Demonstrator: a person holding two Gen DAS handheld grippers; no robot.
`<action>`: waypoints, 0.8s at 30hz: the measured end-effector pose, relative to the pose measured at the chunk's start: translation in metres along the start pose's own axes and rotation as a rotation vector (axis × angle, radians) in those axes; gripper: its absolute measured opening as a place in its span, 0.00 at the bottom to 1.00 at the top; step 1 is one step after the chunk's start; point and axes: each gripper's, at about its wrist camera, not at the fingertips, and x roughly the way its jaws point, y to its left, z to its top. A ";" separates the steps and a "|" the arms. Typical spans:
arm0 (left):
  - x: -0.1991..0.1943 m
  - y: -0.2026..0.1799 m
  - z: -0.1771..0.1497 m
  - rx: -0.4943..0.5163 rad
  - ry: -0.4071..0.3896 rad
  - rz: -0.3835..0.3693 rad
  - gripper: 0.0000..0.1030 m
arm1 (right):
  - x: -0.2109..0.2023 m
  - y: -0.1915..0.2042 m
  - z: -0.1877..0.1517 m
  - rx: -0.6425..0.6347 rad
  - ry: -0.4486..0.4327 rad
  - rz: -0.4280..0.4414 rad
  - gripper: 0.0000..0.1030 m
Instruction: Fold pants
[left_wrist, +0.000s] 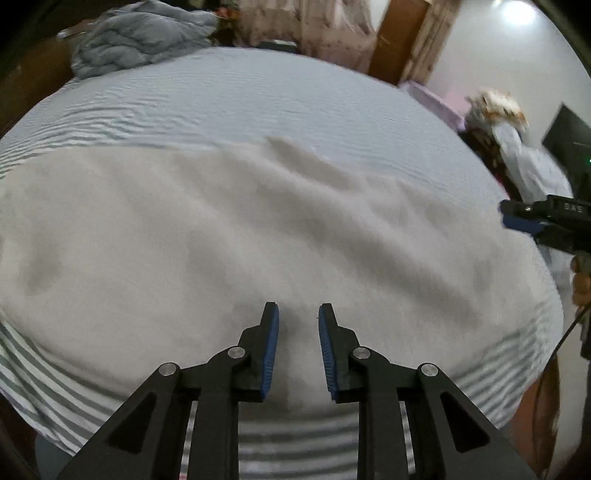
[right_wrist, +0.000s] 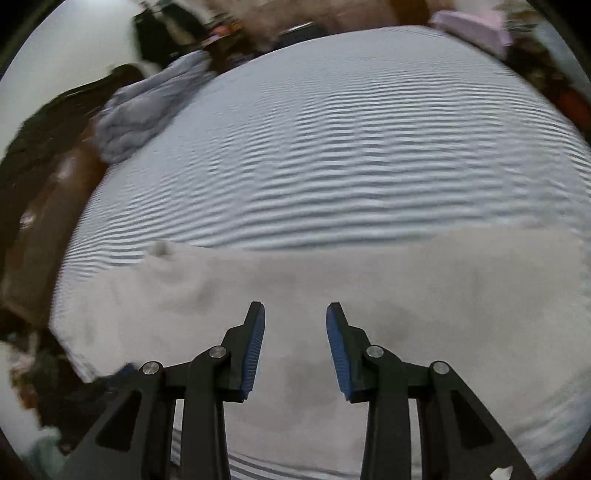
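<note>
Pants (left_wrist: 221, 229) apparently below empty left hand-held gripper (left_wrist: 298, 314)

Spread flat across the near part of the bed (left_wrist: 258, 92), the pants (left_wrist: 221, 229); bunched at the far left corner, a blanket (left_wrist: 140, 37). Above the pants, the left gripper (left_wrist: 298, 314); off to its right, the right gripper (right_wrist: 295, 314).

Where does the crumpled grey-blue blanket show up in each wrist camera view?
Left wrist view: the grey-blue blanket sits at the top left, at the far corner of the bed.
Right wrist view: the same blanket lies at the upper left, along the bed's left edge.
Shared landmark: the white pants spread across the striped bedsheet.
</note>
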 end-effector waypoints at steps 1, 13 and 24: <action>-0.002 0.006 0.007 -0.010 -0.016 0.003 0.23 | 0.012 0.015 0.009 -0.013 0.027 0.040 0.32; 0.030 0.057 0.027 -0.067 -0.023 0.067 0.23 | 0.168 0.123 0.077 -0.047 0.325 0.264 0.32; 0.024 0.052 0.004 0.012 -0.083 0.059 0.23 | 0.207 0.142 0.054 -0.162 0.487 0.425 0.31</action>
